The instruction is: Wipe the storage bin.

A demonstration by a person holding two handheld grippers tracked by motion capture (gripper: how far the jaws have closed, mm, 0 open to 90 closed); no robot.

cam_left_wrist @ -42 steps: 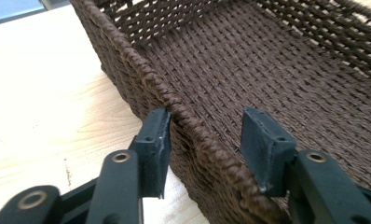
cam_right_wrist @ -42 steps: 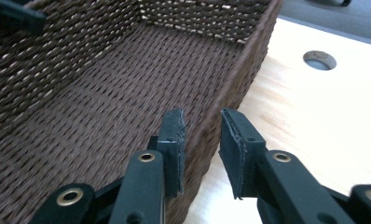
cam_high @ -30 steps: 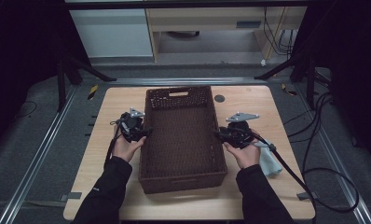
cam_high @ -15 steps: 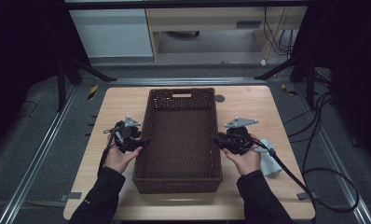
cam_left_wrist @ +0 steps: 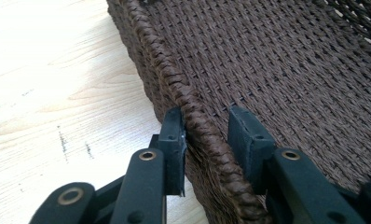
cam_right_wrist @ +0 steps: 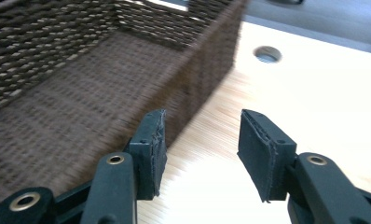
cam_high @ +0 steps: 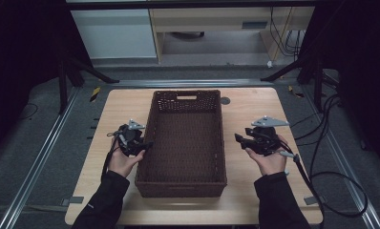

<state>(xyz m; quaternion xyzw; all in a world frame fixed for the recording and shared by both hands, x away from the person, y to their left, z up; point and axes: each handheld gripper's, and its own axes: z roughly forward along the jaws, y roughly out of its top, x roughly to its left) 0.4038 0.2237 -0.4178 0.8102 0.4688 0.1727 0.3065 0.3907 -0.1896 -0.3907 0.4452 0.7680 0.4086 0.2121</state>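
At the basket [cam_high: 185,143] sides, left gripper [cam_high: 142,145] straddles its rim, closing; right gripper [cam_high: 239,140] has opened wide, empty.

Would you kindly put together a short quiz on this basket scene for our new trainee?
1. True or false: the basket holds several items.
2. What lies between the jaws of the left tongs? A) the basket's rim B) a cable C) nothing
3. Which tongs stand clear of the basket, over the bare table?

Key
1. False: it is empty.
2. A. The jaws have just been closing with the rim between them; the inner pad does not yet press on it.
3. The right tongs: their jaws have just been opening, with nothing between them.
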